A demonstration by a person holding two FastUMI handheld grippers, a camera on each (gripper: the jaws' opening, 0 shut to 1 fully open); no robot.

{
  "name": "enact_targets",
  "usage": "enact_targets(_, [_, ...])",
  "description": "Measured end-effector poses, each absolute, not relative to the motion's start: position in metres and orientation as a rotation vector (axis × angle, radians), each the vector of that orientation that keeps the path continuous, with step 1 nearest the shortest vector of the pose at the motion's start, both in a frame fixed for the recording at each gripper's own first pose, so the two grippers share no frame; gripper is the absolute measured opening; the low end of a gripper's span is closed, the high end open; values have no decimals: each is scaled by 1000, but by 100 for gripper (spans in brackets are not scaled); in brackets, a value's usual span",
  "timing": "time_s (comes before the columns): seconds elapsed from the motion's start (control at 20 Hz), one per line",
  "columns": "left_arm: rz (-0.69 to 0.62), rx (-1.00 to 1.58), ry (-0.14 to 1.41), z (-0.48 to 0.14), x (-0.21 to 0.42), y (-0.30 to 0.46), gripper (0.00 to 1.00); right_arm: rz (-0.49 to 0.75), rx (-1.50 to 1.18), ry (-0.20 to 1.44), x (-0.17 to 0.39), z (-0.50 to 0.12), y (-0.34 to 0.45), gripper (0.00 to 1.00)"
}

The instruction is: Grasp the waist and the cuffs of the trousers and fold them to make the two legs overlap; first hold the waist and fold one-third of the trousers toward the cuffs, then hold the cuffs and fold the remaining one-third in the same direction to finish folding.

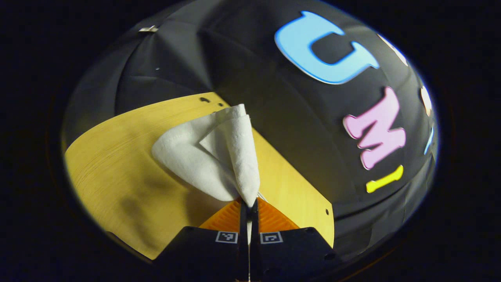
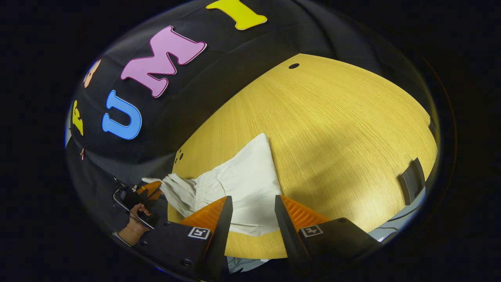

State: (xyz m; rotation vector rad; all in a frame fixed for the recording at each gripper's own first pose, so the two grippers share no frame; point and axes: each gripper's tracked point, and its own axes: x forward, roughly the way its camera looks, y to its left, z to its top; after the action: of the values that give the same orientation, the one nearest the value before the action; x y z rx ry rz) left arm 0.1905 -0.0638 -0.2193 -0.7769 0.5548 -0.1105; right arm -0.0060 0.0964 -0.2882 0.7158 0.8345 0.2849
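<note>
The white trousers (image 2: 242, 188) lie on the yellow wooden surface (image 2: 332, 137), with no writing to read on them. The left hand-held gripper (image 1: 249, 205) pinches one end tight and lifts it up. From there the cloth runs away across the surface. The right hand-held gripper (image 2: 253, 211) is wide open, just over the trousers.

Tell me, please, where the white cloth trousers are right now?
The white cloth trousers lie on the yellow wooden table, one end lifted by the shut left gripper.
</note>
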Motion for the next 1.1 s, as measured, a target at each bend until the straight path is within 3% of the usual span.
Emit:
enact_targets(0.45, [-415, -529, 555, -185, 155, -174, 6, 270, 719, 819, -7, -285, 88, 68])
enact_targets(1.1, [-623, -313, 813, -263, 82, -300, 7, 222, 755, 800, -4, -284, 68, 68])
